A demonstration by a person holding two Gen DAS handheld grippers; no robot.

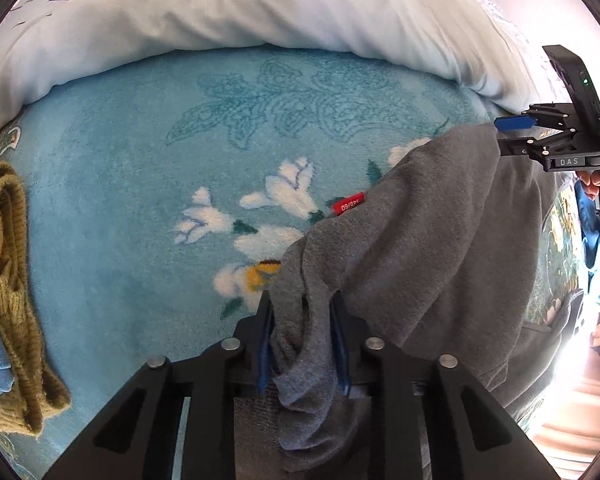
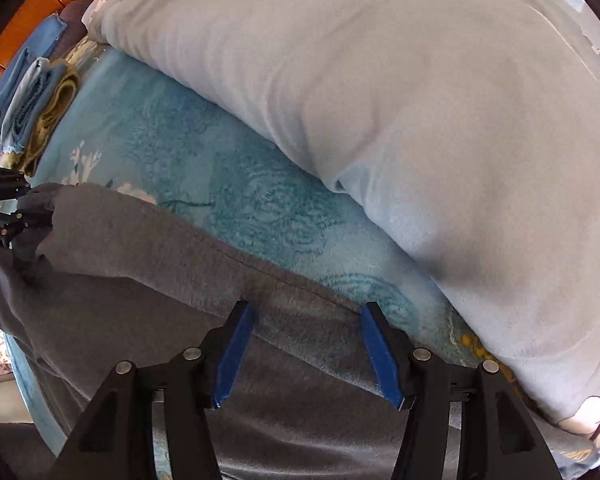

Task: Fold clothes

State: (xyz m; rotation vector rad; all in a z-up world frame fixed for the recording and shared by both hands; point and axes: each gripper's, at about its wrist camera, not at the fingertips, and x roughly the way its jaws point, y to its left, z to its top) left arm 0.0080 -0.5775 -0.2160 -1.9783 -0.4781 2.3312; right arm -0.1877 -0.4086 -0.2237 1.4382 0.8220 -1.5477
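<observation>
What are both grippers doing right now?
Left gripper: shut on the grey garment.
Right gripper: open, jaws apart over the garment's edge, gripping nothing.

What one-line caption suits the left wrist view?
Left gripper clamps a bunched edge of the grey garment over the floral blue blanket; right gripper waits open at its far edge.
</observation>
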